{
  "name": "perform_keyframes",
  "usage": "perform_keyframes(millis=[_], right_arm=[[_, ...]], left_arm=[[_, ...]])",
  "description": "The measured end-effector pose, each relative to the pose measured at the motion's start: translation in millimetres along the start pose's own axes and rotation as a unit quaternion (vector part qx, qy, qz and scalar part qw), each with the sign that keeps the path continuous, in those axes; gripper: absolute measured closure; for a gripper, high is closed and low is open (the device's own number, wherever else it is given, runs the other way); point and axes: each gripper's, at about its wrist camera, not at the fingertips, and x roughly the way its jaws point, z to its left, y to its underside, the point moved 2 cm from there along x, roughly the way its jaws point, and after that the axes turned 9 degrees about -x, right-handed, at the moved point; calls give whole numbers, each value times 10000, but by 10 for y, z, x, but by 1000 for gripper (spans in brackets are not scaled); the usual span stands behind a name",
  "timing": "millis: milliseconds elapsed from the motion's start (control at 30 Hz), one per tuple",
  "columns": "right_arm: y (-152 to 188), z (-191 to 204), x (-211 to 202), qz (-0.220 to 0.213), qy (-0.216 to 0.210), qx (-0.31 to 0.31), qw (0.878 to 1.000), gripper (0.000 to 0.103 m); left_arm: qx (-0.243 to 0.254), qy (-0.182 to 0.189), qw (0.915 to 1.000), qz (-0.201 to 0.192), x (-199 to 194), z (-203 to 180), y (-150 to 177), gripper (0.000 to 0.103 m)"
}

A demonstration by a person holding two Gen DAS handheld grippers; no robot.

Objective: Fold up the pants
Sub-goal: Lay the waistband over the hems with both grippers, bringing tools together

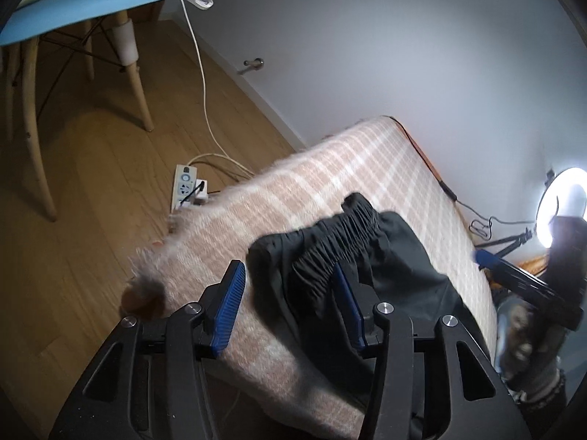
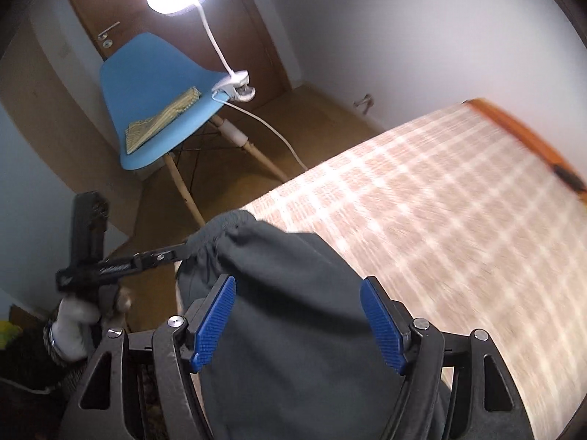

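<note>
The left wrist view looks forward along its own jaws, close above the near left corner of the checked bed (image 1: 367, 183), toward the far wall. The right wrist view sits just as close above the bed (image 2: 458, 201), turned left toward the blue chair (image 2: 154, 102). Both share the bed, the dark pants (image 1: 352, 253) (image 2: 286, 293) and the chair (image 1: 73, 18).

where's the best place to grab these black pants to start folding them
Probably the gathered waistband: it is the thickest ridge and lies bunched near the bed's left edge. The open left gripper already straddles it, so close from that edge side. The open right gripper could take the smoother cloth behind.
</note>
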Motion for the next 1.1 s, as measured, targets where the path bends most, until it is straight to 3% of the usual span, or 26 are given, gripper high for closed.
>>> perform_keyframes(millis=[133,267,433,467,533,600,633,733,867,933,1000,1100], right_arm=[[-121,-147,450,272,-362,297,9985,30],[-160,-279,798,471,-713,737,9936,30],[-152,-276,976,550,-1294,1051,9845,39],[-165,-256,1014,520,-1389,1098,9828,41],[-157,-208,1090,534,-1656,1250,9768,59],[-112,-123,1131,566,-1835,1329,9723,71],[-99,-80,1114,554,-1805,1269,9738,81],[-132,156,969,310,-1671,783,9823,94],[-144,485,499,-425,-1551,-163,9869,98],[-93,645,356,-615,-1108,-882,9880,99],[-47,660,408,-476,-853,-1046,9897,99],[29,630,614,7,-902,-1094,9899,95]], left_arm=[[-190,135,9996,180,104,35,-56,55],[-9,133,9997,228,176,-59,-43,56],[127,111,9997,187,210,-64,-22,58],[104,121,9997,186,209,-47,-19,63],[140,108,9997,157,207,-33,-19,67],[277,71,9995,123,204,-57,-4,73],[329,49,9994,108,198,-65,2,74],[617,-8,9981,-35,134,-146,56,81],[1182,-14,9915,-549,-64,-305,136,84],[1336,-129,9892,-596,-46,-329,153,84],[1238,-304,9910,-408,74,-284,144,84],[1052,-379,9936,-159,171,-182,140,84]])
